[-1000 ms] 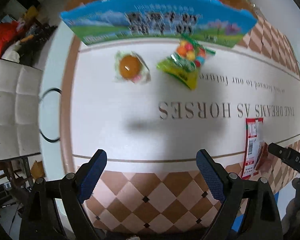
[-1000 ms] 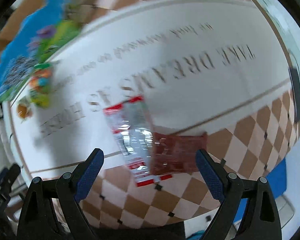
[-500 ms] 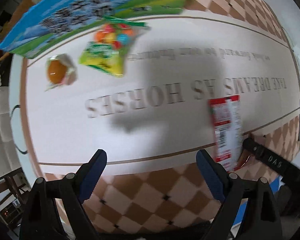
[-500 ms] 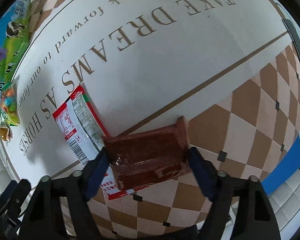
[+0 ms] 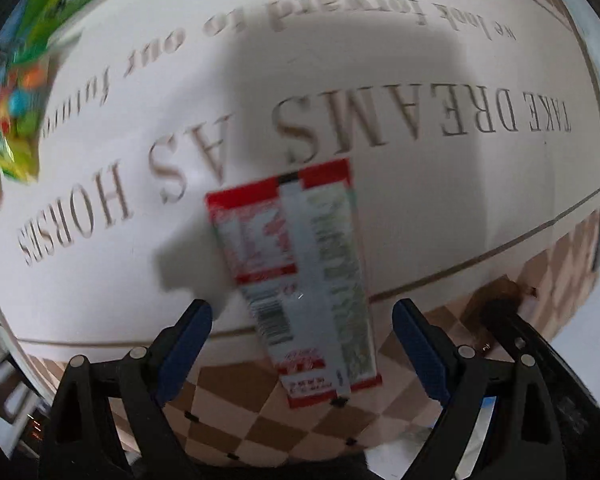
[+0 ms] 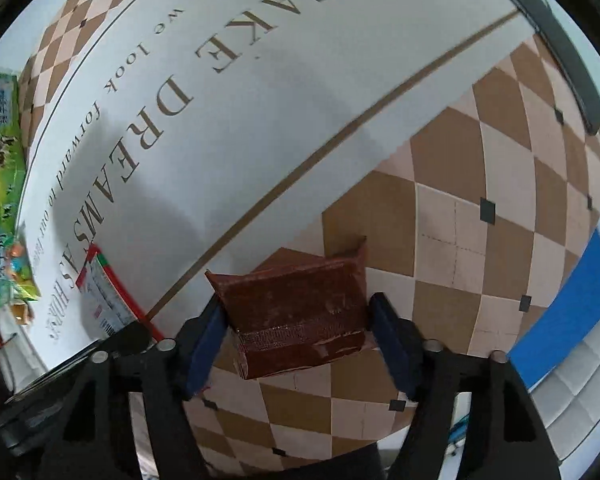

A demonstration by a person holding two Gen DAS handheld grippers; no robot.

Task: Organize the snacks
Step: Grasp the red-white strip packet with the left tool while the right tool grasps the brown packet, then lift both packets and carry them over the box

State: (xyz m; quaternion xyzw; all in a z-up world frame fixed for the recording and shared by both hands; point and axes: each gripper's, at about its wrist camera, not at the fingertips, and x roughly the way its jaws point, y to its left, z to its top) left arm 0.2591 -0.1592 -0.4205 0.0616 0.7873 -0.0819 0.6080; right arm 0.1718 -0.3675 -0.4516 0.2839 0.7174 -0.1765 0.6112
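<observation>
Left tongs (image 5: 302,320): agape over flat glossy red-white packet (image 5: 296,276) | right tongs (image 6: 296,320): reopening slightly, clamp crinkly brown wrapper (image 6: 296,312)

Between the right gripper (image 6: 296,320) pads sits a dark red-brown packet (image 6: 296,314) of glossy, crinkled foil-like film. Ahead of the left gripper (image 5: 302,346), a red-and-white wrapper (image 5: 296,276) looks like smooth plastic. The tablecloth (image 6: 440,184) beneath appears matt. Gripper frames look matt black plastic.

Under the gripper there's a white tablecloth (image 6: 284,92) with big tan serif lettering – "TAKE DREAMS AS HORSES" – and a tan-and-cream diamond check border on its near side. Far right of it – a bright blue panel (image 6: 568,312), plus a dark flat strip (image 6: 556,40) up ahead.
</observation>
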